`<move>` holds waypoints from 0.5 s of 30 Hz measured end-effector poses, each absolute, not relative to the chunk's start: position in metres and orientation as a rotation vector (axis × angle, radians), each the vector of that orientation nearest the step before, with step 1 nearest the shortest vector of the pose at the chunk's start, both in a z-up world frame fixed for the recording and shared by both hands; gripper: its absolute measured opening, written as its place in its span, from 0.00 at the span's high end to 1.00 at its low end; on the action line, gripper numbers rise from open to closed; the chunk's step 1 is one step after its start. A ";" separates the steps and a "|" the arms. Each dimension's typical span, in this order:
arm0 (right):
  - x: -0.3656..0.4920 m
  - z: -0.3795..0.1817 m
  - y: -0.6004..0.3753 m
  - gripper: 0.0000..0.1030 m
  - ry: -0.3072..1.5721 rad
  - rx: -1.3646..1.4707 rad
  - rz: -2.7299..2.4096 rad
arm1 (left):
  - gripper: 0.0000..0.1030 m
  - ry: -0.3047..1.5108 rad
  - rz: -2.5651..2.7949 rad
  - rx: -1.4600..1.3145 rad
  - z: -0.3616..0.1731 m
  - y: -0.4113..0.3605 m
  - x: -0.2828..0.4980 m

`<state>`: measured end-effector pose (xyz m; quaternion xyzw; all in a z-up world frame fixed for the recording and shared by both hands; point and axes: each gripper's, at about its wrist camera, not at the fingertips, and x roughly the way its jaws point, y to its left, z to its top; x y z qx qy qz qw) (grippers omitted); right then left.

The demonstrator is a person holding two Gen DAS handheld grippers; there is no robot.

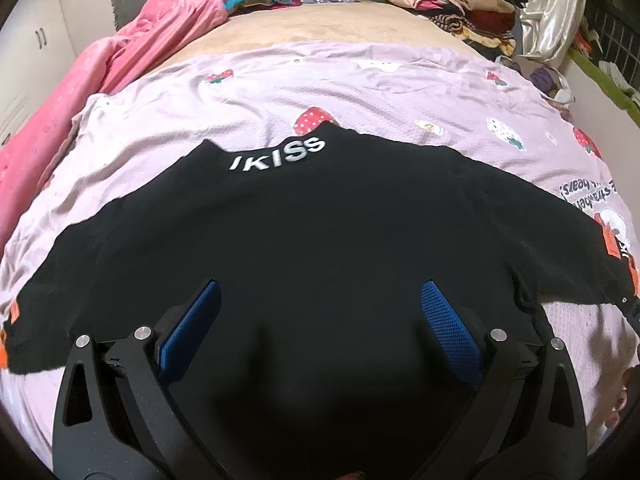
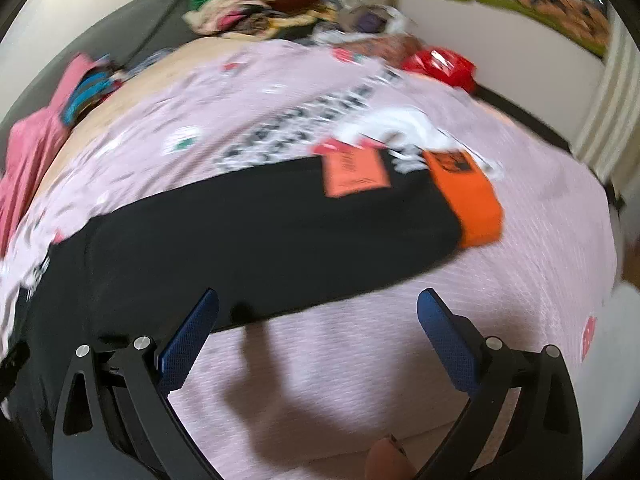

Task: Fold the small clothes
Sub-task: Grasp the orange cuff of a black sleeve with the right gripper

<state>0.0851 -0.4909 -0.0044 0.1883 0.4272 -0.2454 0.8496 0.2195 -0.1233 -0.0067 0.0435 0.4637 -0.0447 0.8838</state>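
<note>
A black sweatshirt [image 1: 320, 224] with white "IKISS" lettering lies spread flat on a lilac strawberry-print bedsheet [image 1: 260, 92]. My left gripper [image 1: 320, 292] is open and empty just above the sweatshirt's middle, its blue pads wide apart. In the blurred right wrist view, the sweatshirt's right sleeve [image 2: 260, 236] stretches across the sheet [image 2: 400, 360], ending in an orange cuff [image 2: 472, 200] with an orange tag [image 2: 354, 172] beside it. My right gripper [image 2: 318, 300] is open and empty over the sleeve's near edge.
A pink blanket [image 1: 120, 52] lies along the left side of the bed. A pile of folded and loose clothes [image 1: 452, 0] sits at the far right end. A red packet [image 2: 440, 66] lies at the far right edge of the bed.
</note>
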 end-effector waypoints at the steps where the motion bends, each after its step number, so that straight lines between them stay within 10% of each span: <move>1: 0.083 -0.007 -0.499 0.04 0.901 0.424 -0.530 | 0.09 0.965 -0.094 0.093 -0.007 -0.126 0.221; 11: 0.082 -0.027 -0.561 0.05 0.842 0.679 -0.565 | 0.09 0.940 -0.149 0.120 -0.004 -0.160 0.234; 15: 0.085 -0.023 -0.569 0.49 0.795 0.695 -0.579 | 0.09 0.931 -0.172 0.114 0.002 -0.165 0.234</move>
